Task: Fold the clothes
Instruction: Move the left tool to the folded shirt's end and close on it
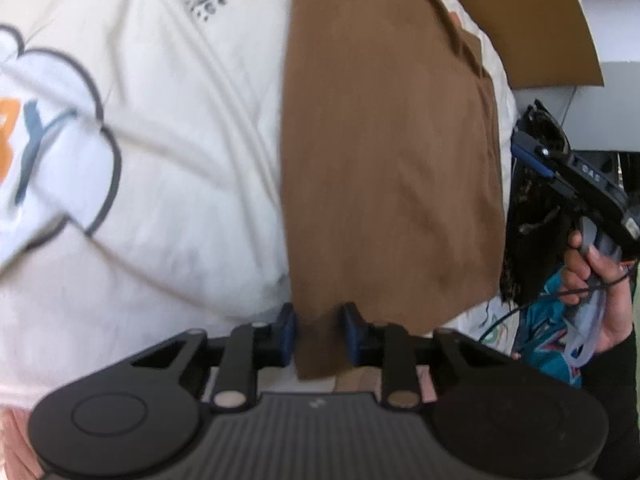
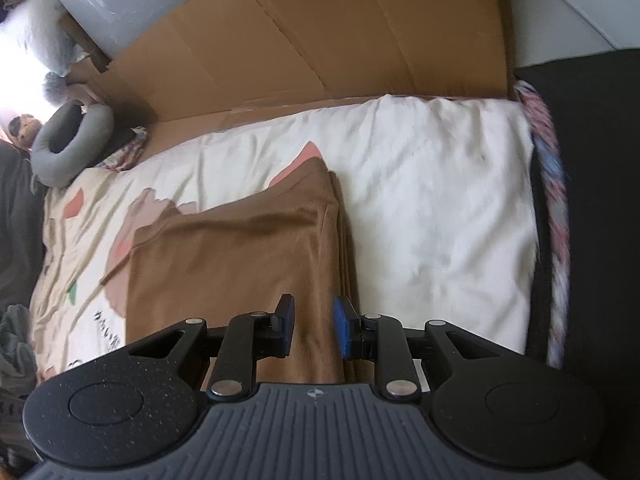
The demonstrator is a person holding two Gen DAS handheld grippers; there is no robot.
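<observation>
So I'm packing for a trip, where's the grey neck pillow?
In the right wrist view, the grey neck pillow lies far left, at the printed cream bedding's corner beside the cardboard.

Both fisheye views are evenly lit by soft daylight. In the right wrist view, a blown-out white glare (image 2: 16,80) fills the upper left edge, where detail is lost. The white bedding (image 2: 440,208) is bright but keeps its creases. The brown garment (image 1: 384,168) looks smeared by motion blur in the left wrist view, and printed lettering (image 1: 204,6) is soft. Straight edges bow toward the rims, and the corners fall to black.
</observation>
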